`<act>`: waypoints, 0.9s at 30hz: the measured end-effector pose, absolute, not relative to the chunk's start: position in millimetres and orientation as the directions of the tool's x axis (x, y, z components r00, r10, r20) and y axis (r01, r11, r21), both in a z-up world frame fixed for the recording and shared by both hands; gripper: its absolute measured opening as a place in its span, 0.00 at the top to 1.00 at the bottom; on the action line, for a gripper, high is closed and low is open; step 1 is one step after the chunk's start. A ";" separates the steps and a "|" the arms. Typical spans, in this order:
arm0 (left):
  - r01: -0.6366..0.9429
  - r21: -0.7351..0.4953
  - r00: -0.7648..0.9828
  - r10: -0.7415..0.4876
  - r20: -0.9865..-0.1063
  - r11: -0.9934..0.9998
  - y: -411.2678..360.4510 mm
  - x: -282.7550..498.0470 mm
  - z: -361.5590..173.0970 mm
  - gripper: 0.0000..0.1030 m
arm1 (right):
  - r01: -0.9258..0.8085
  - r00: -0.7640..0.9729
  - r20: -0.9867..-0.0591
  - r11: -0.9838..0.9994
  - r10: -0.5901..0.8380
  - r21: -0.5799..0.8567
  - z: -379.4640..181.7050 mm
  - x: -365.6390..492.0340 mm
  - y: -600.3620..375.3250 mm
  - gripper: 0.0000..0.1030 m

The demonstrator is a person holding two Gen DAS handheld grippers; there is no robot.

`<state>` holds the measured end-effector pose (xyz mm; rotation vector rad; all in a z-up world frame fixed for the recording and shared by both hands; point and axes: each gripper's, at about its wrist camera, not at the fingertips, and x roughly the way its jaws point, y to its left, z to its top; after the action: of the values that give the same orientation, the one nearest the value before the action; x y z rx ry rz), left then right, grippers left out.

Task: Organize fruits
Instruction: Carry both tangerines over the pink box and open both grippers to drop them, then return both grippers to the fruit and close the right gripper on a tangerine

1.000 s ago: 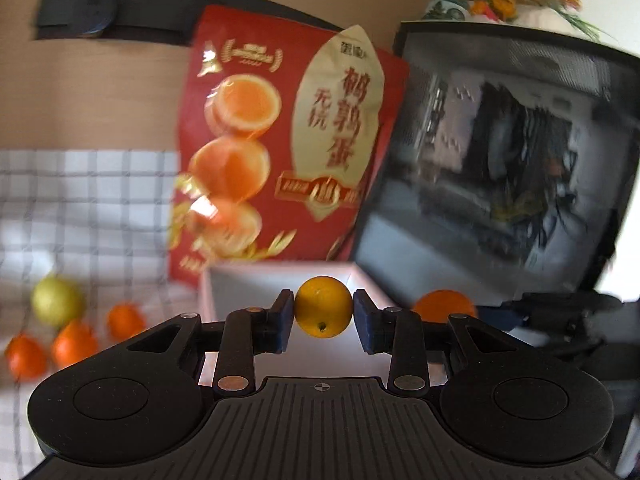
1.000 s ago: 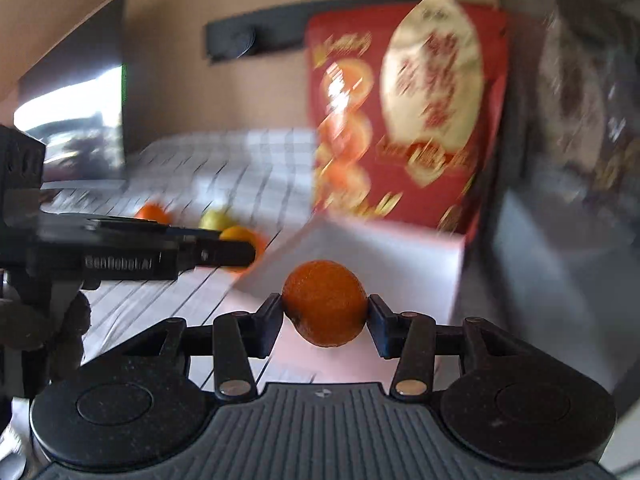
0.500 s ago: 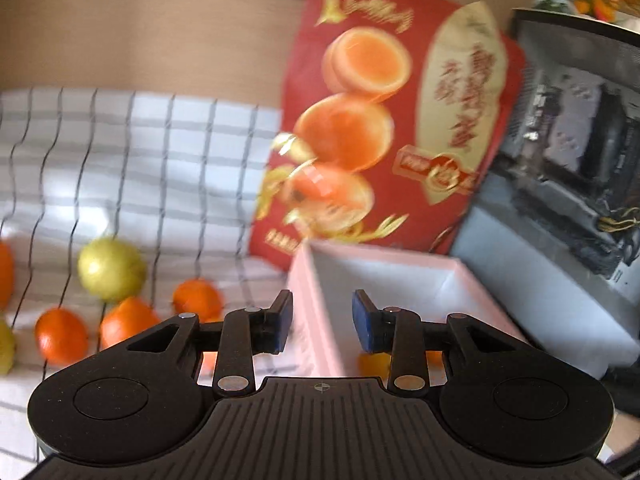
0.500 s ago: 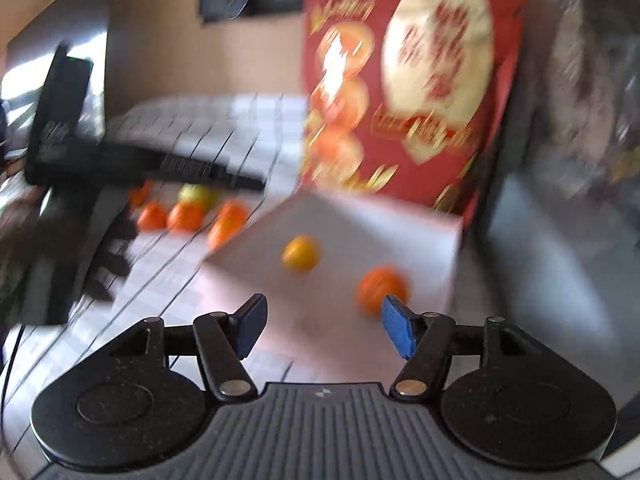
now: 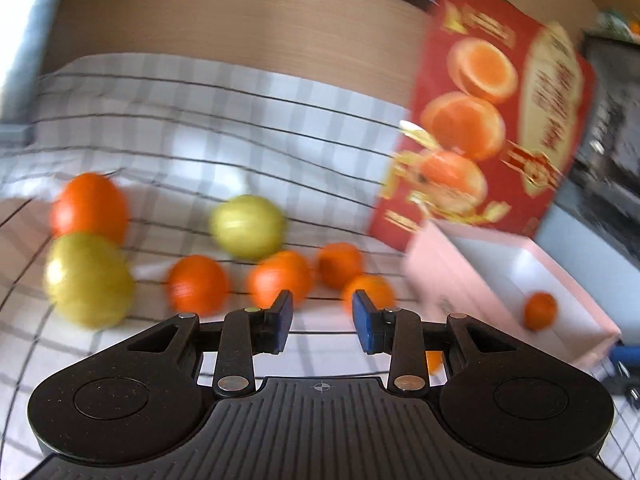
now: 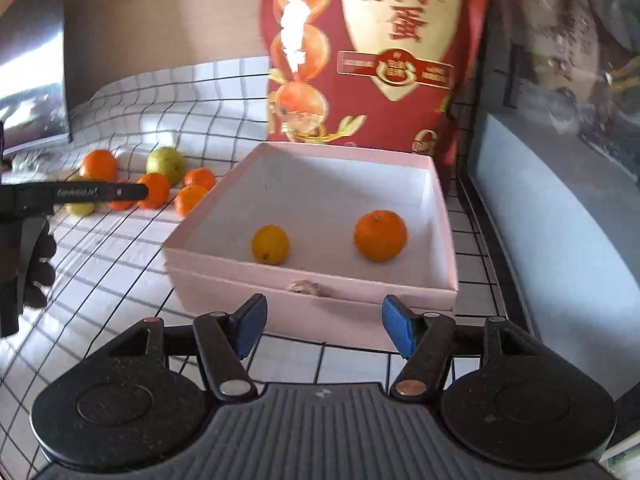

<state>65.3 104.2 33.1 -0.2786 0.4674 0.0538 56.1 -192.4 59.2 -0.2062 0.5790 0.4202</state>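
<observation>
the pink box (image 6: 440, 216) sits on the checked counter (image 6: 120, 264), just beyond the right claw (image 6: 324, 326), whose jaws stand wide and empty. inside lie an orange (image 6: 380, 235) right and a small yellow fruit (image 6: 270, 245) left, both roundish. the left claw (image 5: 322, 322), narrow and empty, faces the loose fruits (image 5: 280, 280) left of the box.

Surface: white tablecloth (image 6: 120, 264) with black grid lines. Directly on it: open pale pink box (image 6: 312, 304); loose cluster of fruit just beside the box's left side, comprising orange mandarins (image 6: 154, 190) and yellow-green fruits (image 6: 166, 164); upright red printed bag (image 6: 372, 60) behind the box.
</observation>
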 end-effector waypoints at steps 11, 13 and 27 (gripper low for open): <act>-0.213 -0.420 0.916 0.031 -0.400 0.882 152.8 44.8 30.7 0.65 | -0.608 0.685 -0.562 0.789 0.463 -0.091 122.8 41.5 -88.2 0.32; -0.233 -0.424 0.925 0.066 -0.373 0.875 160.5 40.2 40.2 0.65 | -0.612 0.661 -0.590 0.788 0.464 -0.066 133.8 54.3 -68.3 0.32; -0.338 -0.396 0.892 0.156 -0.424 0.854 190.9 38.6 51.8 0.65 | -0.515 0.560 -0.762 0.857 0.327 -0.011 107.0 165.5 31.7 0.21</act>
<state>38.6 190.9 51.8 -0.4819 0.3908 0.2669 165.5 31.7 107.0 -0.2436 0.8412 0.5017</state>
